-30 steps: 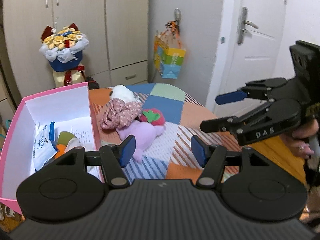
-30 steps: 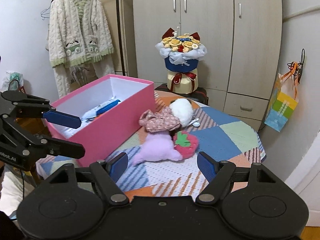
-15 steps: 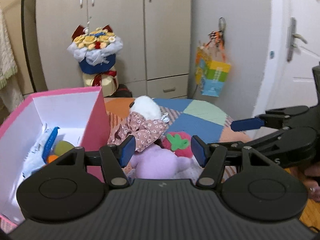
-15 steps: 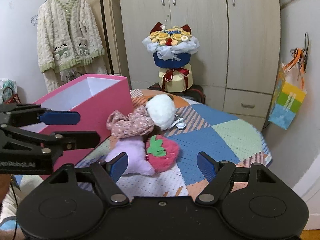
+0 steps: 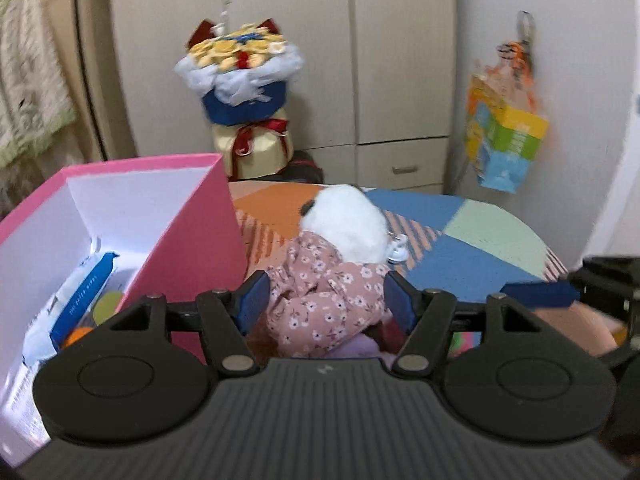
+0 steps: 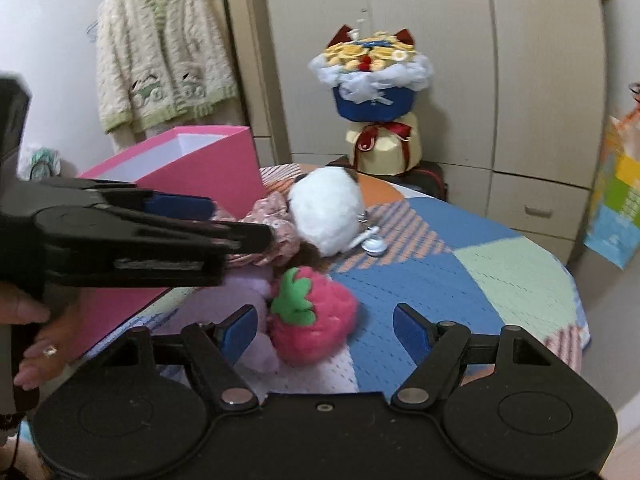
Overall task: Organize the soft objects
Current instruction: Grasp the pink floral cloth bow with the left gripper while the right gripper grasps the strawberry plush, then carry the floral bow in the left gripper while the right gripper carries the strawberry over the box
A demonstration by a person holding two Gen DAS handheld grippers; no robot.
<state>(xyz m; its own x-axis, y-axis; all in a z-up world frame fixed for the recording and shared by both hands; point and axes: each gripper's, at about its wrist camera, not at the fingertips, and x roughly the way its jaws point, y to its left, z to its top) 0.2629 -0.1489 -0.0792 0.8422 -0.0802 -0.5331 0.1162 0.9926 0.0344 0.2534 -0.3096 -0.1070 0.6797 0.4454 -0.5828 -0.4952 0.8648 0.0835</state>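
Patchwork-covered table (image 6: pixel 460 276) — beige wardrobe (image 6: pixel 440 60) behind it.

You have four soft things on the worktop: one white plush (image 6: pixel 326 210), one floral pink fabric piece (image 5: pixel 326 304), one lilac plush (image 6: pixel 250 280) and one strawberry plush (image 6: pixel 314 316). One pink box (image 5: pixel 192 240) stands at the left. Behind, count one bouquet (image 6: pixel 372 76), one hanging cardigan (image 6: pixel 160 52) and one colourful bag (image 5: pixel 502 140).
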